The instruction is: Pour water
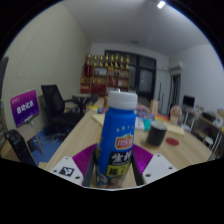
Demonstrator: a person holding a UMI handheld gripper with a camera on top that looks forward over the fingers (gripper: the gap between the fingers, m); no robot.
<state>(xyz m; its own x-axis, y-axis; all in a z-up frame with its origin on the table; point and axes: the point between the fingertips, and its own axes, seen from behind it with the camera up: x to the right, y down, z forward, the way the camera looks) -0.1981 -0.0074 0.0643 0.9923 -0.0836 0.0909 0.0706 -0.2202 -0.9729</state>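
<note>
Item: blue bottle (pixel 119 135), white cap, upright at frame centre, clamped between the tool (pixel 113 166) pads, evidently carried for pouring. Dark cup (pixel 157 135), right of centre on tabletop (pixel 186 152), likely the receiving vessel

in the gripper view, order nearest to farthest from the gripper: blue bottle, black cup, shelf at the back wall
1. Blue bottle: between the gripper fingers.
2. Black cup: on the table, beyond the fingers, to the bottle's right.
3. Shelf: against the far wall.

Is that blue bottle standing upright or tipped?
Upright: the bottle stands vertical, white cap on top, between the hand-held gripper fingers, above the table.
</note>
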